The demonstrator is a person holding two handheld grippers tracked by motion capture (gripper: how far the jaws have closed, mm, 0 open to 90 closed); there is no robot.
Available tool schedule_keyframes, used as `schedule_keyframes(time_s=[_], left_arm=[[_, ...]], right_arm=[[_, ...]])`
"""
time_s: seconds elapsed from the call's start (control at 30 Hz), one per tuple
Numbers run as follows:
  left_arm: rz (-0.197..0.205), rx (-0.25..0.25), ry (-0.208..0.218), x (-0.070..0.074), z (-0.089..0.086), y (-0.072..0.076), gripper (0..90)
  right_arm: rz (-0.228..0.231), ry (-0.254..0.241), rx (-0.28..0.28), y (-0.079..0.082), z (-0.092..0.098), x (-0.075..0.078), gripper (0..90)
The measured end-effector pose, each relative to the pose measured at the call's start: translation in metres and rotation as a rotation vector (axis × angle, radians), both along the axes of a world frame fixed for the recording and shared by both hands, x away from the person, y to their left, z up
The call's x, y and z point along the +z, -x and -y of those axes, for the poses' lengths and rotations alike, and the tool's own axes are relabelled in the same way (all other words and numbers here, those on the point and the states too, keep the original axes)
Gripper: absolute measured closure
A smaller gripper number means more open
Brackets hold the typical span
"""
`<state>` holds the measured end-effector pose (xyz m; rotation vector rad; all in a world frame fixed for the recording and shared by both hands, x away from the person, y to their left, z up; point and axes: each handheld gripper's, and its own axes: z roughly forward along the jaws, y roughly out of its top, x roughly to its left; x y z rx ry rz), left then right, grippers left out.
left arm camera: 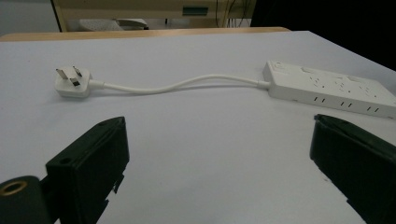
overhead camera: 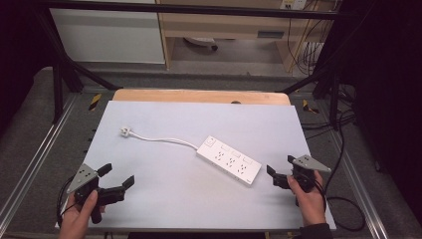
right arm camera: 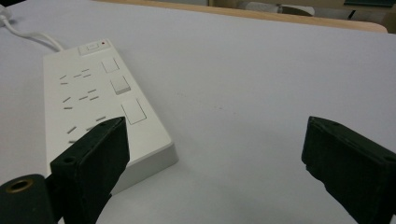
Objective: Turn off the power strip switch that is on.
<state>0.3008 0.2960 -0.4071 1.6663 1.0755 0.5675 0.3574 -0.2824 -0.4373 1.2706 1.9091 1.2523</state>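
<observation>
Nearest the person's edge of the pale tabletop (overhead camera: 164,199), the left gripper (overhead camera: 117,180) sits at the left corner, held in the left hand (overhead camera: 79,211), its jaws spread wide with nothing between them. At the right edge the right hand (overhead camera: 308,196) holds the right gripper (overhead camera: 279,170), jaws likewise wide and empty, just beside the near end of a white power strip (overhead camera: 229,161). That strip lies flat and slantwise right of the middle, sockets up, a red dot, perhaps an indicator, by the switch at its far end. From there a white cord (overhead camera: 164,140) curves left to the plug (overhead camera: 126,131), lying with its prongs (left arm camera: 69,73) upward. Beyond, a wooden edge (overhead camera: 199,95) borders the tabletop.
</observation>
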Motion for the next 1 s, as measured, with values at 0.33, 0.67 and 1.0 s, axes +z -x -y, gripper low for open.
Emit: schedule_keyframes(time_s=[0.33, 0.67, 1.0], left_arm=[[-0.003, -0.002, -0.001, 0.000, 0.000, 0.000, 4.6], [-0.009, 0.002, 0.000, -0.001, 0.000, -0.001, 4.7], [-0.008, 0.005, 0.000, -0.001, 0.000, 0.000, 4.7]], right_arm=[[0.022, -0.009, -0.003, 0.001, 0.000, 0.004, 5.4], [0.079, -0.016, 0.011, 0.007, -0.007, 0.018, 4.9], [0.091, -0.016, 0.035, 0.010, -0.016, 0.029, 3.1]])
